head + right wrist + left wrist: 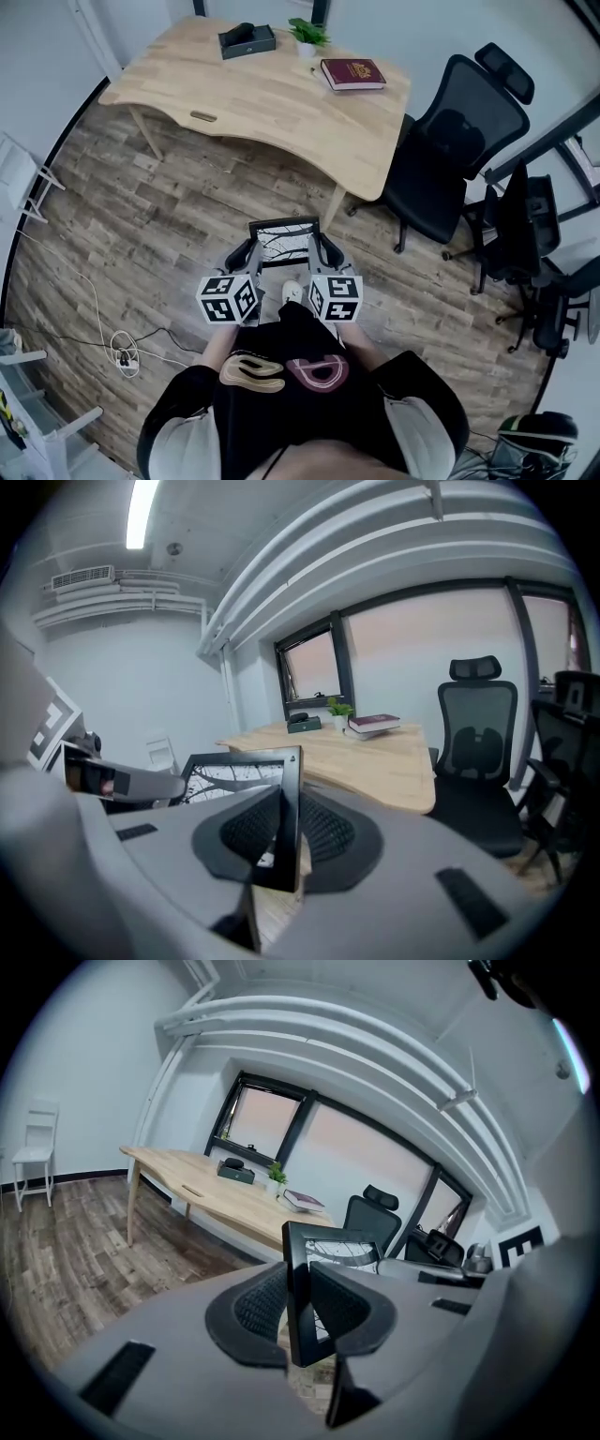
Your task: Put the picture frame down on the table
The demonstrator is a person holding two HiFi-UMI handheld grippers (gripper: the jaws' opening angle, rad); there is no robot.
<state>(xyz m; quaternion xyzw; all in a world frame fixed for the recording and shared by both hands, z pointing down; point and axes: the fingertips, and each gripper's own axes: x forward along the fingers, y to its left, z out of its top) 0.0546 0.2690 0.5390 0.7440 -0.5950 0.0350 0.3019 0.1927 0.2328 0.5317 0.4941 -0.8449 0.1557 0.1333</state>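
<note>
The black rectangular picture frame [284, 240], which shows a pale print of bare branches, hangs in the air over the wood-plank floor [141, 244]. It is close in front of the person and well apart from the worktop. The left claw [246, 253] is clamped on the frame's left side rail and the right claw [323, 251] on its right rail. In each gripper view the ribbed pads [253, 1302] press on both faces of the thin rail.

I judge the frame light and stiff, but fragile if glass covers the print. Its smooth rails could slip, so this two-sided hold looks sound, and it should go down level and gently.

The light wooden worktop [281, 103] has a broad bare stretch along its near, curved edge. A black box [247, 40], a small green potted plant [307, 35] and a dark red book [352, 73] sit along the far side. A black mesh office chair [455, 150] stands just beside the right corner and narrows the approach there, so left of centre looks freer.
</note>
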